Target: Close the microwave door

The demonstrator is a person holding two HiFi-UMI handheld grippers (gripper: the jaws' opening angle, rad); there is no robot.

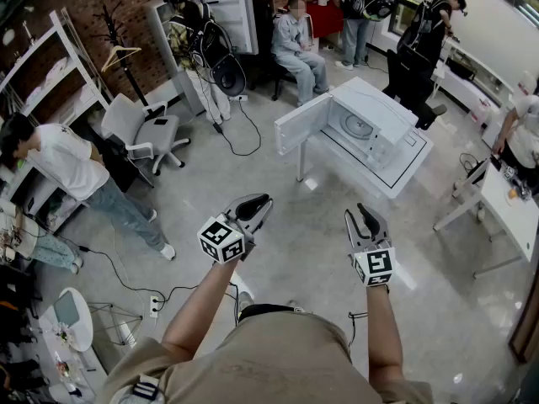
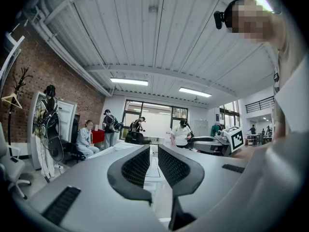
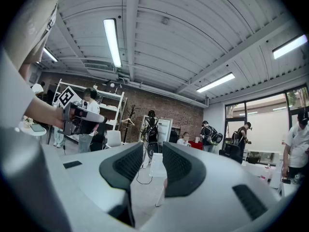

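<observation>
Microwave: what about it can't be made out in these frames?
- Head view: the microwave control panel is too small to read, and the door handle too small to find.
- Left gripper view: the left gripper covers all but a white sliver.
- Right gripper view: the right gripper does likewise.

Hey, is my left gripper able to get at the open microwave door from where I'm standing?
Probably not yet: the left gripper hangs well short of the microwave door, with bare floor between. Nothing blocks the way, so stepping forward should do.
</observation>
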